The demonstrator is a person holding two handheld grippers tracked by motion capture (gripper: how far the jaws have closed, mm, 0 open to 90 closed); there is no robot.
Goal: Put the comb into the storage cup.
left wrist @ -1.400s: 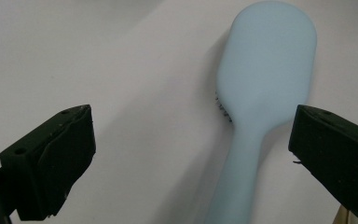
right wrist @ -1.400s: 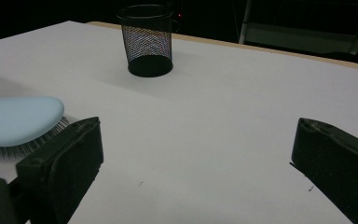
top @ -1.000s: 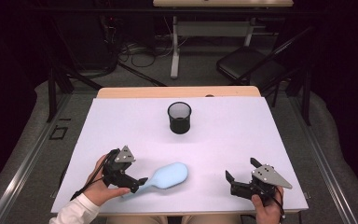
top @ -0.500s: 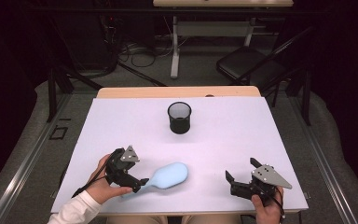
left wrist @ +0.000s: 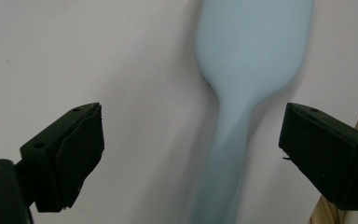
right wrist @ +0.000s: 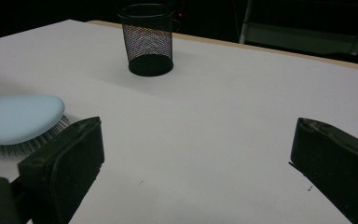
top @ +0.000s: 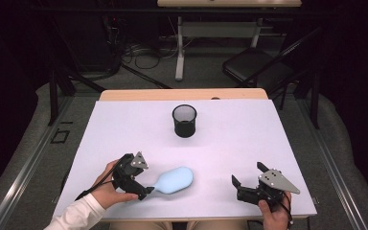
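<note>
A light blue hairbrush [top: 172, 180] lies bristles down on the white desk [top: 124, 129], near its front edge and left of centre, with its handle pointing left toward the person. The left tongs [top: 143, 190] are at the handle end. In the left gripper view the handle [left wrist: 223, 163] runs up between the two black jaws, which stand wide on either side of it without touching; they have just been closing a little, yet there is clear space between each pad and the handle. The brush is not gripped.

The right tongs [top: 237, 184] sit near the front right corner of the desk, well apart from the brush, held in the person's right hand [top: 273, 213]. Their jaws are wide open with only bare desk between them.

A black mesh cup [top: 184, 120] stands upright farther back, close to the middle of the desk, well apart from the brush and from both tongs.
</note>
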